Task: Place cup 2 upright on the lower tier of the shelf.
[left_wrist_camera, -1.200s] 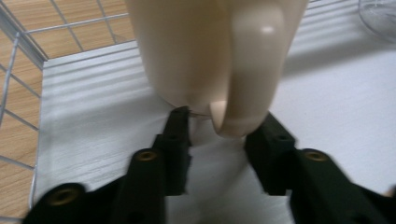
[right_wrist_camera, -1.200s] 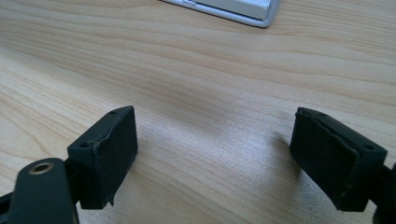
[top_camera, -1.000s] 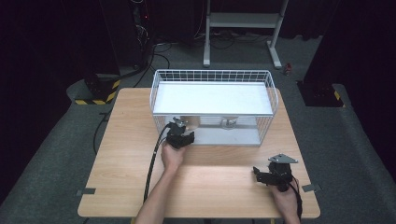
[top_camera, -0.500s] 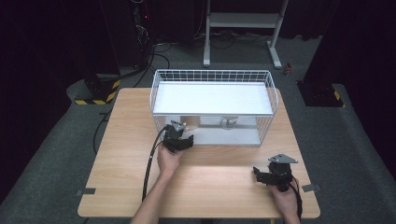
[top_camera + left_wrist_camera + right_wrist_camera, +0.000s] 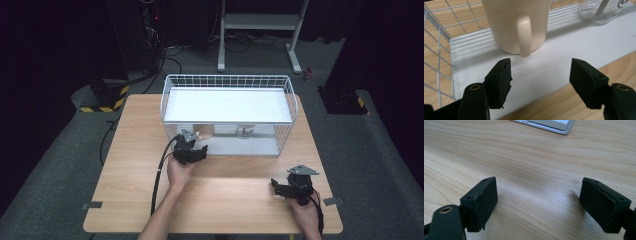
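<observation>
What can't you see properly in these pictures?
- Cream mug: the left gripper view's top edge cuts off its rim, so what's inside is hidden.
- Clear glass: the same edge cuts it off, so the stick inside can't be named.
- In the high view, both are too small behind the wire basket.

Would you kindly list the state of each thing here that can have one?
Cream mug: upright on the rack's lower shelf, handle facing the left gripper, not gripped.
Clear glass: upright, a pale stick inside.
Left gripper: open, nothing between the jaws.
Right gripper: open over bare table.
</observation>
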A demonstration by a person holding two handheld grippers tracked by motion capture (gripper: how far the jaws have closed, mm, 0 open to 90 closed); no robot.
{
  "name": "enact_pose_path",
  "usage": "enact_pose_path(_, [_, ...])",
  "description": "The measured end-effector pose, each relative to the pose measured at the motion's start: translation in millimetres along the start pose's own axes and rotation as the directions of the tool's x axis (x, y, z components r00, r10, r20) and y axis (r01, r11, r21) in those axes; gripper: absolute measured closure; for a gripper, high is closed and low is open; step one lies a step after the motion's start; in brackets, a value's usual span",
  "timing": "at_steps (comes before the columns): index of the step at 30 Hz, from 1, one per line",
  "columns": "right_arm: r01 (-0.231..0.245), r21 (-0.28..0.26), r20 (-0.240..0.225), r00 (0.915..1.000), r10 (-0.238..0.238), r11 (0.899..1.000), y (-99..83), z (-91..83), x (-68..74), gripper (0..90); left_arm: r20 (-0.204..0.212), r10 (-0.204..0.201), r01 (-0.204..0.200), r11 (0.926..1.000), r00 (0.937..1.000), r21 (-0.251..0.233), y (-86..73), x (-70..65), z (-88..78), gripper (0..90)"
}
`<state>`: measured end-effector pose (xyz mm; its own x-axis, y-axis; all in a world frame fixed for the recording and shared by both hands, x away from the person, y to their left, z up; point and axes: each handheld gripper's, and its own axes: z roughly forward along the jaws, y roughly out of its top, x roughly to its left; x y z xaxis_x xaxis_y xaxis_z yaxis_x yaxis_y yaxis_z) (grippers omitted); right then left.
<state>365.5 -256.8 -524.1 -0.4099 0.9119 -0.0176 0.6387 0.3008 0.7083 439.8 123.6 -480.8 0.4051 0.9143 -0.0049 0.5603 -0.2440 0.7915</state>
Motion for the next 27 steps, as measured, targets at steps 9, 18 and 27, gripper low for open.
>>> enact_pose_path(9, [0.004,-0.001,0.0,1.0,-0.004,1.0,-0.1,0.1,-0.2,15.0,0.01,-0.007,0.007,0.9998,0.9999,-0.021,-6.9,0.4,-13.2,34.2])
enact_pose_path(18, [0.002,-0.001,0.0,1.0,-0.002,1.0,-0.1,0.1,-0.1,15.0,0.005,-0.006,0.006,0.9994,1.0,-0.035,-11.7,3.3,-26.5,34.1])
enact_pose_path(27, [0.003,-0.001,0.001,1.0,-0.003,1.0,-0.1,0.1,-0.2,15.0,0.001,-0.013,0.013,0.9985,0.9999,-0.054,-16.0,0.5,-37.8,33.8])
